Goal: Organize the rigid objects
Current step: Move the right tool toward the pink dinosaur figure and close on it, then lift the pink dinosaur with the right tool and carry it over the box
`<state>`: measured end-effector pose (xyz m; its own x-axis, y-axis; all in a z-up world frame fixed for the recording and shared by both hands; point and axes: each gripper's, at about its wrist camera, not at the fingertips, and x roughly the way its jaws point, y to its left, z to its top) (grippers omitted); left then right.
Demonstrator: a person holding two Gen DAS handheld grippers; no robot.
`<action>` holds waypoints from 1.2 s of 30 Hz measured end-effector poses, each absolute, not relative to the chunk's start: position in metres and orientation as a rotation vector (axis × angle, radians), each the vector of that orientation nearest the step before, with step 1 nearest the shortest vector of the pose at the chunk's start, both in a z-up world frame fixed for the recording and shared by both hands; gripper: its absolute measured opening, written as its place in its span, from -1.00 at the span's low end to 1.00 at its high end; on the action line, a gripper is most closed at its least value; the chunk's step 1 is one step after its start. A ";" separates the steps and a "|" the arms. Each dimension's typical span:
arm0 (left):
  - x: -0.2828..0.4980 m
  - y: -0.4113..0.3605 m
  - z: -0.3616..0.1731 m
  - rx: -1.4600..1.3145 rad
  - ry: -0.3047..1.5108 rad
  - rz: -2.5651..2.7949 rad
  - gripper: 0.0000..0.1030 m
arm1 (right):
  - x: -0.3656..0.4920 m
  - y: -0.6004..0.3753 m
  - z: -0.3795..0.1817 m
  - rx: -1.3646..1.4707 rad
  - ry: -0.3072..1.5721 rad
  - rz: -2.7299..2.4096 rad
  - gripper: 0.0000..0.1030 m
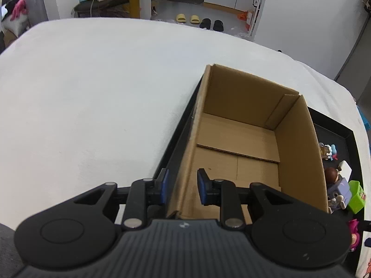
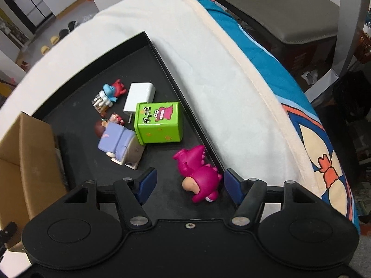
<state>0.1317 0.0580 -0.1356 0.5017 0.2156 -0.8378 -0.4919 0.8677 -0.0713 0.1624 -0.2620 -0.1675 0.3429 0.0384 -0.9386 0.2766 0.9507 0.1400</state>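
On the black tray [image 2: 162, 62], the right gripper [image 2: 186, 184] has its fingers spread around a pink dinosaur toy [image 2: 199, 173]; the left gripper [image 1: 182, 186] straddles the cardboard box [image 1: 299, 143] wall, seemingly not yet pinching it.

Count, table surface:
- Cardboard box [image 1: 243, 139]: 1, open-topped, nothing visible inside.
- Black tray [image 2: 162, 60]: 1.
- Toys lying in the tray: 5 in all.
 - Magenta dinosaur figure [image 2: 199, 173]: 1.
 - Green box with a cartoon dinosaur print [image 2: 160, 121]: 1.
 - Lavender figure with brown hair [image 2: 116, 141]: 1.
 - Small blue-and-red figure [image 2: 111, 93]: 1.
 - Tiny pink figure [image 2: 116, 118]: 1, too small to identify further.
- White plug adapter [image 2: 139, 97]: 1, in the tray.

Count, floor beyond the table:
- Yellow slippers [image 1: 187, 19]: 2.
- Black slippers [image 1: 211, 24]: 2.
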 end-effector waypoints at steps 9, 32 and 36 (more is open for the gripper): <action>0.132 0.065 -0.139 -0.309 0.916 0.454 -0.66 | 0.172 -0.241 -0.183 0.226 1.255 -0.226 0.07; 0.115 0.071 -0.132 -0.336 0.846 0.426 -0.71 | 0.148 -0.203 -0.145 0.096 1.141 -0.201 -0.48; 0.114 0.068 -0.129 -0.317 0.834 0.433 -0.71 | 0.142 -0.199 -0.133 0.088 1.110 -0.175 -0.48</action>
